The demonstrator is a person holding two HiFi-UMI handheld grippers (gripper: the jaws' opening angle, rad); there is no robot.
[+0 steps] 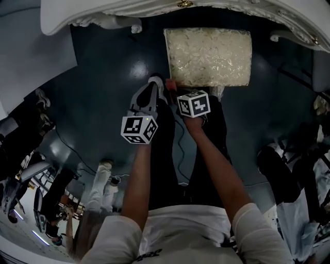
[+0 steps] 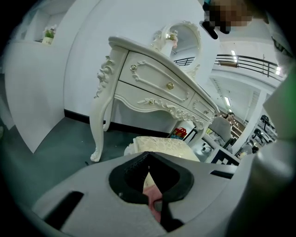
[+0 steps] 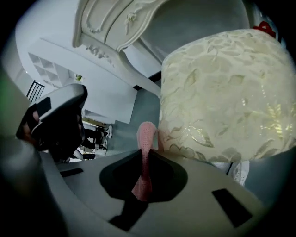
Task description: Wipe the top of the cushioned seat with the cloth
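The seat (image 1: 209, 56) is set on the floor (image 1: 103, 67), just before the table (image 1: 62, 15). The left gripper (image 1: 156, 81) and right gripper (image 1: 173, 87) are held side by side at the seat's near left corner. The cloth (image 3: 145, 139) is gripped between the right one's jaws, against that corner.

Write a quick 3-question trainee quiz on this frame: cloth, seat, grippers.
1. True or false: the cloth is lying spread flat on top of the seat.
2. The right gripper is: A) open and empty; B) shut on the cloth; C) shut on a seat leg.
3. What white furniture stands just beyond the seat, seen from the person?

Key:
1. False. It hangs in the jaws, off the seat's near left corner.
2. B. The pink cloth is pinched between the jaws.
3. A carved table with drawers.
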